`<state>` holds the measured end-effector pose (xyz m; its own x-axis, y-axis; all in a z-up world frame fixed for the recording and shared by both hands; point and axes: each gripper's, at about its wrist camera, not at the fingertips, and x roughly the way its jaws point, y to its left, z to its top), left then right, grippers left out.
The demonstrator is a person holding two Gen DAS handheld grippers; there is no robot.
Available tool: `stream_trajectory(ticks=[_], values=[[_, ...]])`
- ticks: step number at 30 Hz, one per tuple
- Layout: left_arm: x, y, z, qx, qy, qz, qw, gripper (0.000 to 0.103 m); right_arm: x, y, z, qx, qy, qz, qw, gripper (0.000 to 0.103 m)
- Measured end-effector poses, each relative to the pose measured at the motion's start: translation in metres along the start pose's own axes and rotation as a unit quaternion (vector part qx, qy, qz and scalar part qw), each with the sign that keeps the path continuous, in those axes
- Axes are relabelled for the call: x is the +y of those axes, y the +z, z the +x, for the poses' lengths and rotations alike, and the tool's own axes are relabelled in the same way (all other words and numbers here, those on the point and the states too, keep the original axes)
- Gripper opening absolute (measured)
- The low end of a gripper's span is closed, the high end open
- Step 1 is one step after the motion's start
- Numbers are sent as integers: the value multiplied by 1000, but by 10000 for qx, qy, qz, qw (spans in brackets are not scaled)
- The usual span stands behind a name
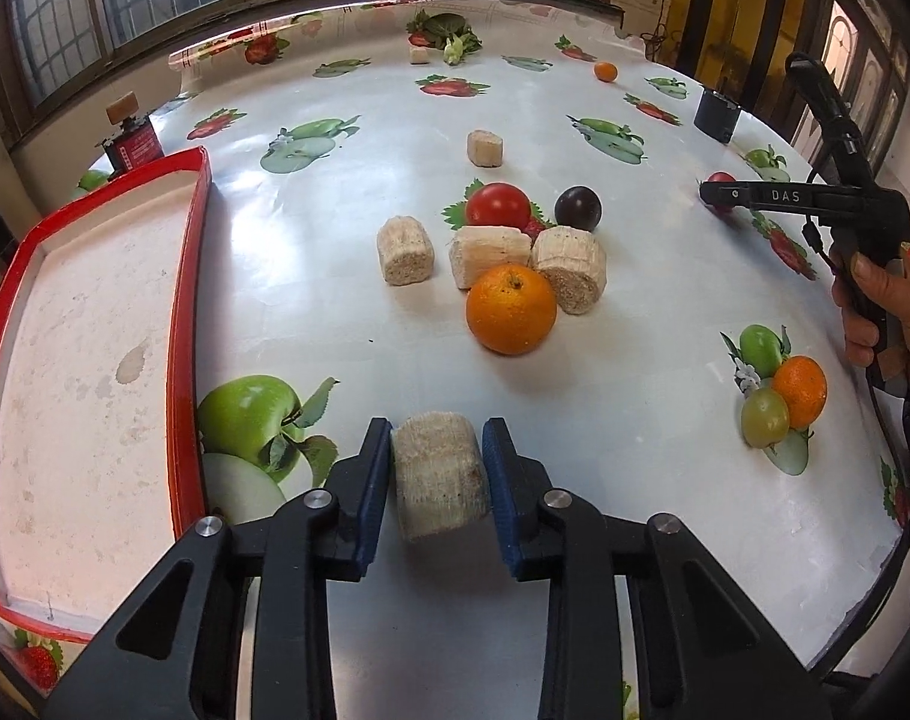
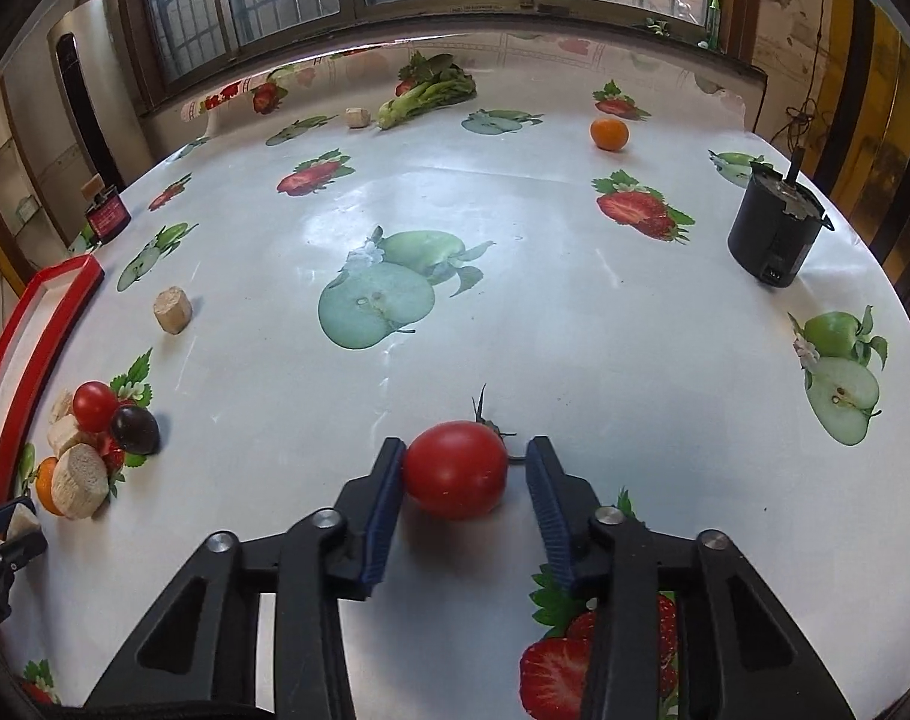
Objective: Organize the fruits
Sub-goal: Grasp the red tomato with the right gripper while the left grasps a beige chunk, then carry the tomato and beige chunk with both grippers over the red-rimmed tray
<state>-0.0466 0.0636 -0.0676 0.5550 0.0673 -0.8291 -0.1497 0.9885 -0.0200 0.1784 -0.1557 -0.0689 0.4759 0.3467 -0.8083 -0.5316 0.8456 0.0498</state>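
My left gripper (image 1: 437, 468) is shut on a beige fibrous cylinder piece (image 1: 440, 480) just above the table. Ahead lie an orange (image 1: 510, 309), a red tomato (image 1: 498, 206), a dark plum (image 1: 577, 209) and several more beige pieces (image 1: 404, 249). My right gripper (image 2: 463, 480) is open around a red tomato (image 2: 456, 468); the left pad touches it, the right pad stands a little apart. The right gripper also shows in the left wrist view (image 1: 709, 192). A small orange (image 2: 609, 134) lies far back.
A red-rimmed white tray (image 1: 191, 300) stands at the left. A black cylindrical device (image 2: 775, 234) stands at the right, a red box (image 2: 108, 216) at the far left, leafy greens (image 2: 425, 93) at the back. A tangerine (image 1: 801, 390) and a green fruit (image 1: 765, 417) lie at the right. The tablecloth has printed fruit.
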Motion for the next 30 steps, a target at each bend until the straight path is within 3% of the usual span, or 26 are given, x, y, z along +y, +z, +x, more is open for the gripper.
stream_trajectory(ticks=[9,18,30], values=[[11,2,-22,-260,-163,-207,9993,28,19,-7,-36,-165,479,75,9987,34],[40,-2,-50,-576,14,-540,9969,28,83,-12,-79,-435,1148,-341,9918,34],[90,-14,-78,-859,387,-1002,9905,28,164,-21,-82,-299,1687,-946,9807,34]])
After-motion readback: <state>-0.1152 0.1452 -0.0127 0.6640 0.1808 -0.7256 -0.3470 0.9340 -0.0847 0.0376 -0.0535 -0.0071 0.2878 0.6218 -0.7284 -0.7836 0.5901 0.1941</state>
